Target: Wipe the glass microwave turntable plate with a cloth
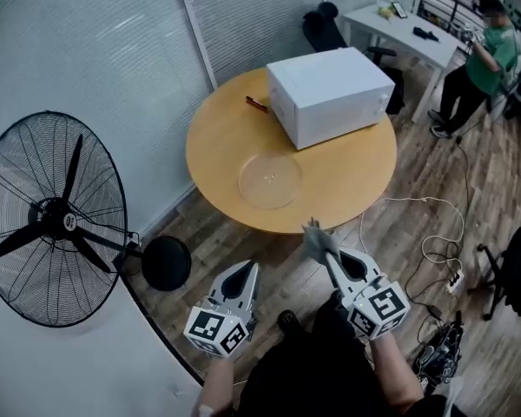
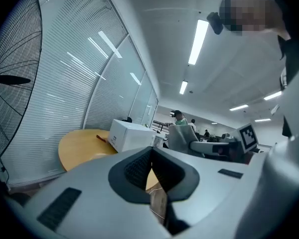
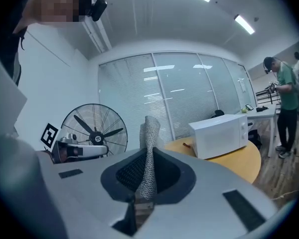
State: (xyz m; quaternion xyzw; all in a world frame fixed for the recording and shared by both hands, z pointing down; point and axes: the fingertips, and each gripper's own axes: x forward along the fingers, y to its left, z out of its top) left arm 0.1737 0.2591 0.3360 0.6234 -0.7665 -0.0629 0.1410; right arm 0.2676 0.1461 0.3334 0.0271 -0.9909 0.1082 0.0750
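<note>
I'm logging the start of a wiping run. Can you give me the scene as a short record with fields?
plate: glass, flat on the table, on the near side of the microwave, nothing touching it
cloth: grey, upright between the right gripper's jaws
right gripper: shut on the cloth, short of the table's edge
left gripper: jaws shut, empty
fan: on the floor, left of the table

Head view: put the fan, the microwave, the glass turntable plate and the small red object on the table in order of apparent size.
1. fan, though it seems nearer the camera, which may inflate it
2. microwave
3. glass turntable plate
4. small red object
</note>
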